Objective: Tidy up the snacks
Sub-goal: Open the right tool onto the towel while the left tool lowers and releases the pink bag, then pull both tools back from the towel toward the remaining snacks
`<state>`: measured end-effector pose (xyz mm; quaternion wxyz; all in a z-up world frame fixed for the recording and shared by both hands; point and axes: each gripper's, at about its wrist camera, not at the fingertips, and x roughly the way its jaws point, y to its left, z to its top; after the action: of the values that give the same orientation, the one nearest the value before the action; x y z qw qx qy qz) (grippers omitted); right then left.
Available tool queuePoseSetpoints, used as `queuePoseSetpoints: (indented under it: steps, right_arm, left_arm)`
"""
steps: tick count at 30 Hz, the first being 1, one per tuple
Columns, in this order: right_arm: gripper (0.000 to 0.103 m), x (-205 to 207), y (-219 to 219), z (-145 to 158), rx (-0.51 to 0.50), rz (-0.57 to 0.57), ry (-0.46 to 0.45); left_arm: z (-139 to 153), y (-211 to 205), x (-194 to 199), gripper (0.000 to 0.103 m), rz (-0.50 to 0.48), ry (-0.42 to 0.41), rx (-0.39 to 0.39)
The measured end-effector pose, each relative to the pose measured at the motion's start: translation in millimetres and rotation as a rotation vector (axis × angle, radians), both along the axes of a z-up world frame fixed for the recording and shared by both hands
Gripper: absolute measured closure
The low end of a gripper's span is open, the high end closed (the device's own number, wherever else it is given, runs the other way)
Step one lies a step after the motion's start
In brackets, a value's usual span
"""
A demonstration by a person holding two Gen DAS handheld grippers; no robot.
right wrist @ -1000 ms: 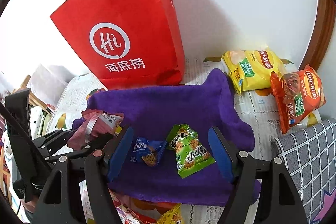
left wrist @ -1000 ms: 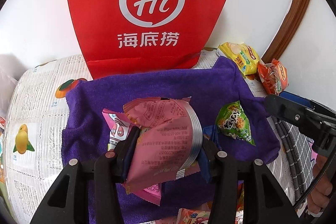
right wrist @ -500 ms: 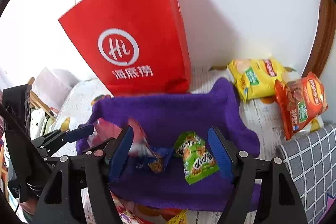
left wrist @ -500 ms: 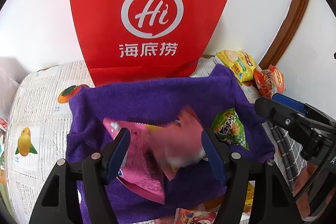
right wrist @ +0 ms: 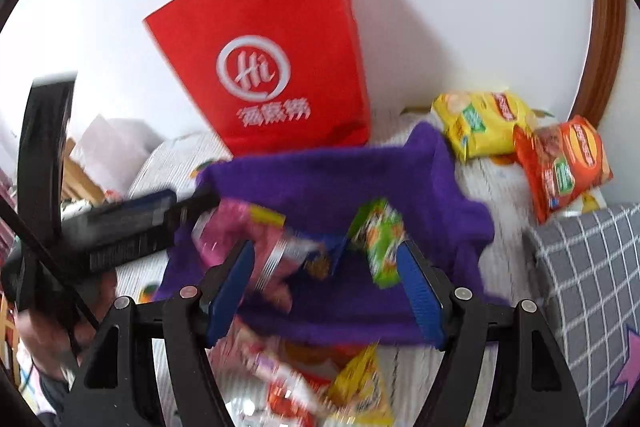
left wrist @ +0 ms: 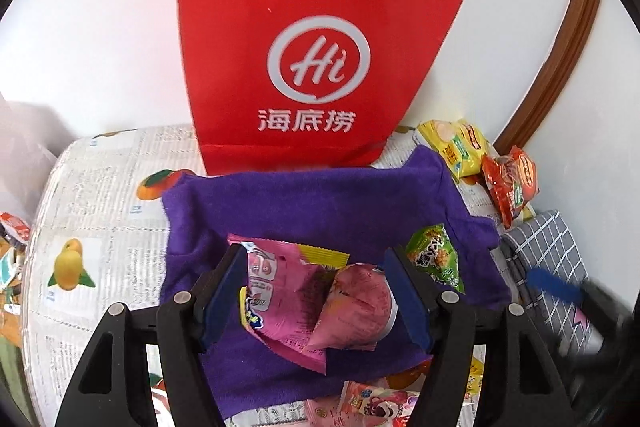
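A purple cloth [left wrist: 312, 203] lies on the table in front of a red paper bag [left wrist: 316, 67]. Two pink snack packets [left wrist: 280, 291] [left wrist: 356, 311] rest on the cloth, below the gap of my left gripper [left wrist: 316, 291], which is open and touches neither. A green packet [left wrist: 434, 255] lies to their right. In the right wrist view my right gripper [right wrist: 326, 287] is open and empty above the cloth [right wrist: 328, 179], over a blue packet [right wrist: 320, 259] and the green packet [right wrist: 378, 243]. That view is blurred by motion.
Yellow [right wrist: 480, 123] and orange-red [right wrist: 560, 163] chip bags lie at the back right by the wall. A grey checked cushion [right wrist: 588, 267] borders the right side. More loose snacks [right wrist: 320, 387] lie near the table's front edge. The tablecloth [left wrist: 100, 207] has a newsprint and fruit pattern.
My left gripper opened and let go of the pink packet, which dropped onto the cloth beside the other pink one; the gripper then rose a little. My right gripper slid sideways, still open.
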<state>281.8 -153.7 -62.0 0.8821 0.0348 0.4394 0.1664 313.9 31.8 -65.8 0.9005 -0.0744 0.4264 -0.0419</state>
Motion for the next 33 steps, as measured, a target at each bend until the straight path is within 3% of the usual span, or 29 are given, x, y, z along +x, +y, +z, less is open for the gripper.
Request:
queuePoseSetpoints:
  steps: [6,10,12,17,23,30,33]
  right_arm:
    - [0.03,-37.2,12.4,-18.3,0.011,0.048,0.04]
    - [0.045,-56.1,36.7,-32.0,-0.068,0.132,0.035]
    - [0.047,-62.3,48.1,-37.9,-0.1,0.167,0.024]
    - [0.059,-65.2,58.8,-56.1,-0.188,0.171,0.03]
    - [0.059,-60.1,73.0,-71.3,-0.335,0.182,0.006]
    - [0.059,-56.8,82.9,-81.3,-0.437,0.22,0.005]
    - [0.079,-56.8,81.5,-79.9,-0.455,0.21,-0.005]
  left_arm:
    - [6.4,4.8,-15.2,0.034,0.036,0.006,0.021]
    - [6.5,15.6,-33.6,0.034,0.057,0.003,0.028]
    - [4.0,22.1,-40.0,0.034,0.065,0.009,0.032]
    - [-13.6,37.4,-56.5,0.034,0.08,0.043,0.041]
    - [-28.6,55.1,-71.6,0.034,0.098,0.066,0.03]
    - [-36.3,57.0,-86.5,0.034,0.08,0.074,0.025]
    - [-38.6,54.4,-92.6,0.034,0.068,0.078,0.019]
